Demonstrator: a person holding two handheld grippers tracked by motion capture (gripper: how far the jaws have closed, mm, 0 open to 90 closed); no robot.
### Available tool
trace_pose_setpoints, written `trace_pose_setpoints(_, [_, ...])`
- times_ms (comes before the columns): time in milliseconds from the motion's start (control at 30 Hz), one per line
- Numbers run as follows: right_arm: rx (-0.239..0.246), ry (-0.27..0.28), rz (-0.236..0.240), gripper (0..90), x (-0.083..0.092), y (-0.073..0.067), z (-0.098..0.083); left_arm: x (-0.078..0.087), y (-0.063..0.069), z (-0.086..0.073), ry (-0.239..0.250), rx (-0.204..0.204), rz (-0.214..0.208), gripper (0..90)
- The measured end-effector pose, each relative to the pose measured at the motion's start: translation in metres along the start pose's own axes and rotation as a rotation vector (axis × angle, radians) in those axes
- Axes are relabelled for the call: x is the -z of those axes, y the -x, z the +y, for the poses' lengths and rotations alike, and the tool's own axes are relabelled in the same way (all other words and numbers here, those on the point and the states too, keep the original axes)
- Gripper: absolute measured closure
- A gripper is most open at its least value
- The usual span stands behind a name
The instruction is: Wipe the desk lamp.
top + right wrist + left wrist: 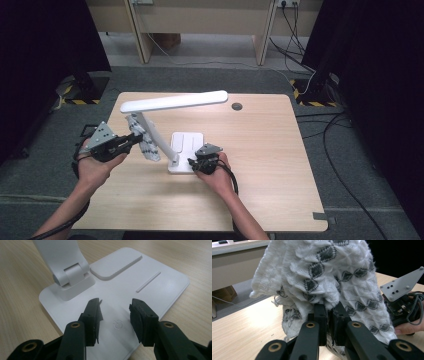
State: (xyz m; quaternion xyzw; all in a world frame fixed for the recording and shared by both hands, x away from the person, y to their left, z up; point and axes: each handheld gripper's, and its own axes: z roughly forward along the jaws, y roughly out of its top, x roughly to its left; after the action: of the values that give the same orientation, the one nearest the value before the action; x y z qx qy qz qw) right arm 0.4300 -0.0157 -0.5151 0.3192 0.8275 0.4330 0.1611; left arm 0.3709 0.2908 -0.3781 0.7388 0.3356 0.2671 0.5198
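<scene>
The cloth was pinched tight in your left gripper to wipe the lamp gently, while your right gripper, jaws apart, steadied its base.

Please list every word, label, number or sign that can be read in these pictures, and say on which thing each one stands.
No words or numbers can be read.
One sign: a power symbol, a circle with a short stroke, embossed on the white lamp base, between the open jaws of the right hand-held gripper.
The knitted cloth bears only a diamond pattern.
</scene>
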Motion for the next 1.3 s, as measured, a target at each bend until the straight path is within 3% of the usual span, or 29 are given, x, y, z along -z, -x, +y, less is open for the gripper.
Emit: trace_pose_setpoints(1300, [0.003, 0.003, -0.003, 59.6, 0.000, 0.000, 0.000, -0.012, 0.004, -0.018, -0.025, 0.012, -0.018, 84.0])
